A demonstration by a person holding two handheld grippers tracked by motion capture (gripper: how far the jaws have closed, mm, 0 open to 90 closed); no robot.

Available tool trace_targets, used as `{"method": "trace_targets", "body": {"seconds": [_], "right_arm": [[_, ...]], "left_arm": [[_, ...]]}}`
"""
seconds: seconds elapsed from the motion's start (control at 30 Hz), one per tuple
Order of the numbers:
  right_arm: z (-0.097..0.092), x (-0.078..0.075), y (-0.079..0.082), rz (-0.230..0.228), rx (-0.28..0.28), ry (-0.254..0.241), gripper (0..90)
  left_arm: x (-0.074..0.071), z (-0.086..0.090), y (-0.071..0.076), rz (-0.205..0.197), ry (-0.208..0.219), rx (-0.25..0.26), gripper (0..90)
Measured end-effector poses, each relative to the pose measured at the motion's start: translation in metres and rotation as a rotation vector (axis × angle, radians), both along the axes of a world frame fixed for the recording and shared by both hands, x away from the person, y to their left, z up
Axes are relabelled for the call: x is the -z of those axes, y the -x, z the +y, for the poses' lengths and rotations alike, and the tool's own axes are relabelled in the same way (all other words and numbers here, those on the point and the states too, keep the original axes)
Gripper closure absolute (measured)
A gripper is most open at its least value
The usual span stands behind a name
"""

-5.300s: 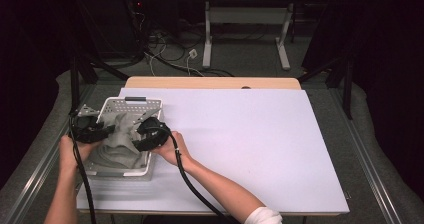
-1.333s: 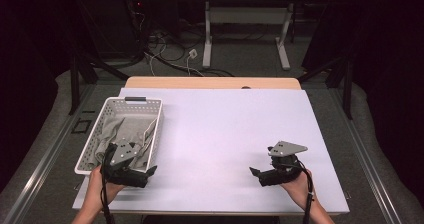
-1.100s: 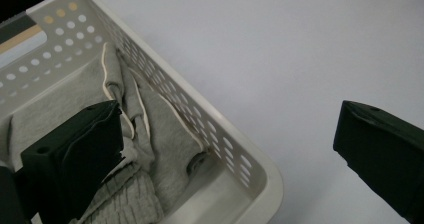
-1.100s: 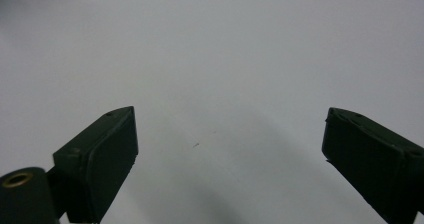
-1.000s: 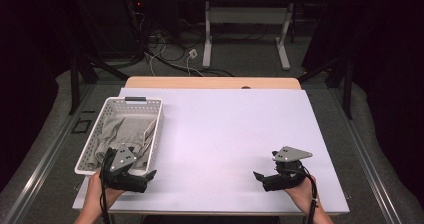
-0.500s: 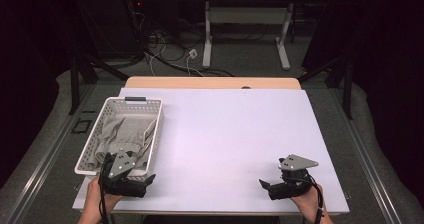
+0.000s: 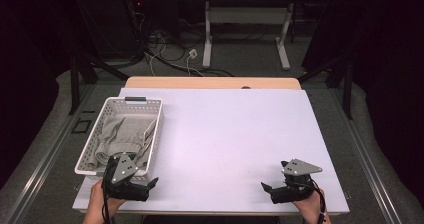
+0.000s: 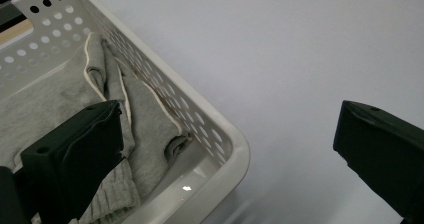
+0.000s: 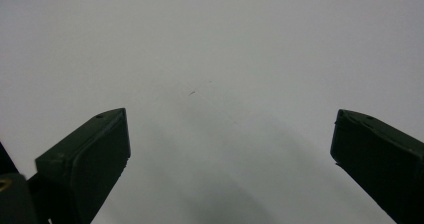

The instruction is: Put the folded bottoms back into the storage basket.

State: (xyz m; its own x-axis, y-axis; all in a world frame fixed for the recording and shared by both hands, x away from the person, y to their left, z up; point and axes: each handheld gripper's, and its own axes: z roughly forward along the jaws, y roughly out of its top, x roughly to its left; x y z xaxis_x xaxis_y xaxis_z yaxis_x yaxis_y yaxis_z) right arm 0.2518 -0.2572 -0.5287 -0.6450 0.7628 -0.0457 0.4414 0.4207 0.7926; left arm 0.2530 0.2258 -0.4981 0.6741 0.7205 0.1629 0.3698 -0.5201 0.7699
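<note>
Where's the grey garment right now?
In the high view the grey garment lies inside the white basket at the table's left, just beyond the left gripper; the left gripper view shows it bunched against the basket's near corner.

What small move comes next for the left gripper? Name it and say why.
Probably none beyond resting: set the left gripper down on the white table. Its jaws are open and empty near the front edge, the grey cloth garment already lies inside the white perforated plastic basket, and the right gripper is likewise open and empty.
</note>
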Motion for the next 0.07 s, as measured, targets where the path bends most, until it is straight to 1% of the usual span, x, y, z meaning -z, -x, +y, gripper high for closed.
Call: {"method": "trace_targets", "body": {"seconds": [0.07], "right_arm": [[-0.0014,-0.0007,0.0001,-0.004,0.0,0.002,1.8]], "left_arm": [[0.0007,0.0001,-0.0004,0.003,0.01,0.0,0.0]]}}
